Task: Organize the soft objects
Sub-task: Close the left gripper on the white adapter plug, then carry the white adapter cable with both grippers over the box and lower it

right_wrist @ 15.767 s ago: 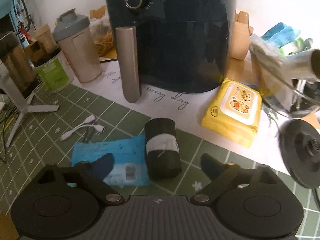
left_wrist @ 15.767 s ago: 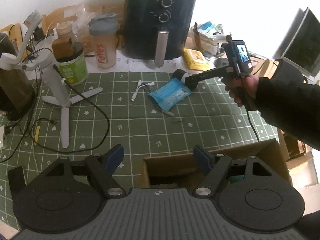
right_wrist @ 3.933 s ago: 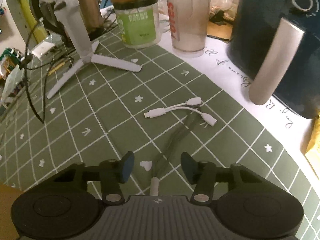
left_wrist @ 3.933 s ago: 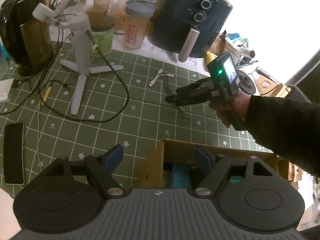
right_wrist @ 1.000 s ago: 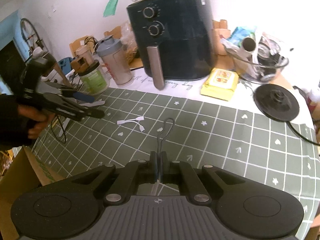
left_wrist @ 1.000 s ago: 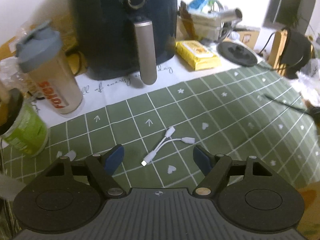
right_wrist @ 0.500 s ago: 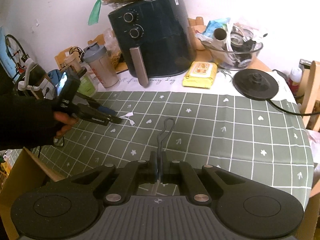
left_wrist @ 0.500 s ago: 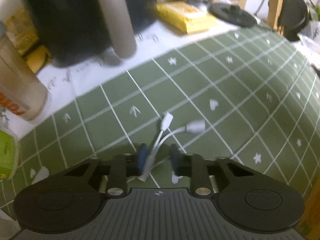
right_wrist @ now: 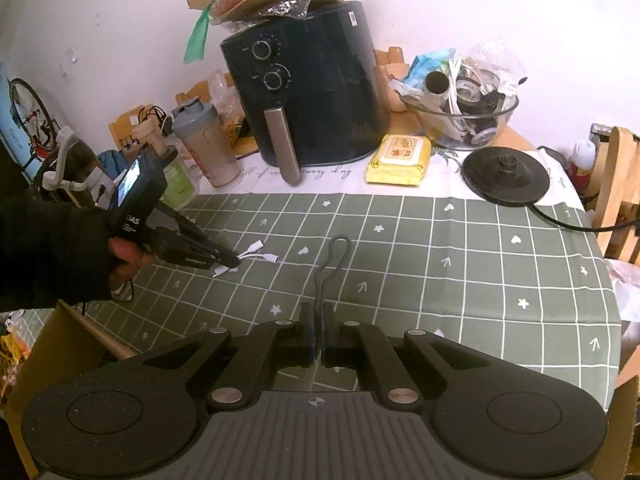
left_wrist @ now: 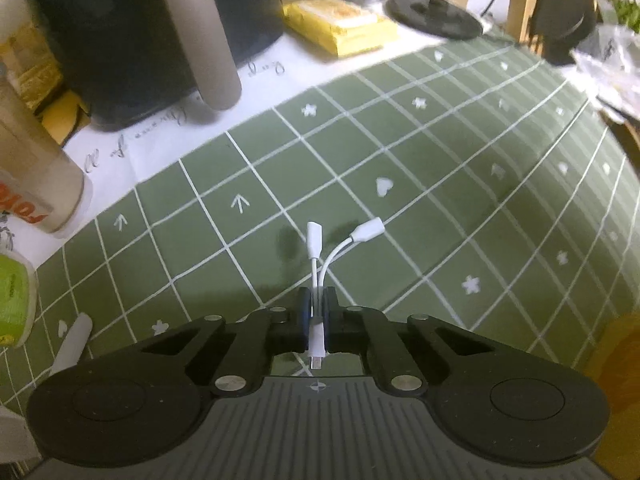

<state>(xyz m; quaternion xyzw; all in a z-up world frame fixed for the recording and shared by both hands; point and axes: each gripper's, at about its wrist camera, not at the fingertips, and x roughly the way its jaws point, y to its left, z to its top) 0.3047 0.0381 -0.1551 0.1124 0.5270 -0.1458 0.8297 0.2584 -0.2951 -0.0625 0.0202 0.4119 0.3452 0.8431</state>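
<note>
My left gripper [left_wrist: 316,312] is shut on a white Y-shaped adapter cable [left_wrist: 320,256]; its two plugs stick out ahead over the green checked cloth [left_wrist: 440,184]. The right wrist view shows that gripper [right_wrist: 234,263] low over the cloth with the white cable [right_wrist: 258,255] in its tips. My right gripper [right_wrist: 317,338] is shut on a dark looped cord [right_wrist: 334,260] and holds it up above the table. A cardboard box [right_wrist: 44,344] stands at the near left edge, below my right gripper.
A dark air fryer [right_wrist: 308,92] stands at the back, with a shaker bottle [right_wrist: 206,146], a green tub [right_wrist: 180,184], a yellow wipes pack [right_wrist: 400,158], a glass bowl of clutter [right_wrist: 460,120] and a black kettle base [right_wrist: 506,174]. A wooden chair [right_wrist: 618,192] stands right.
My left gripper has closed fully on the white adapter cable and lifted its end. My right gripper still holds the dark cord and has drawn back a little.
</note>
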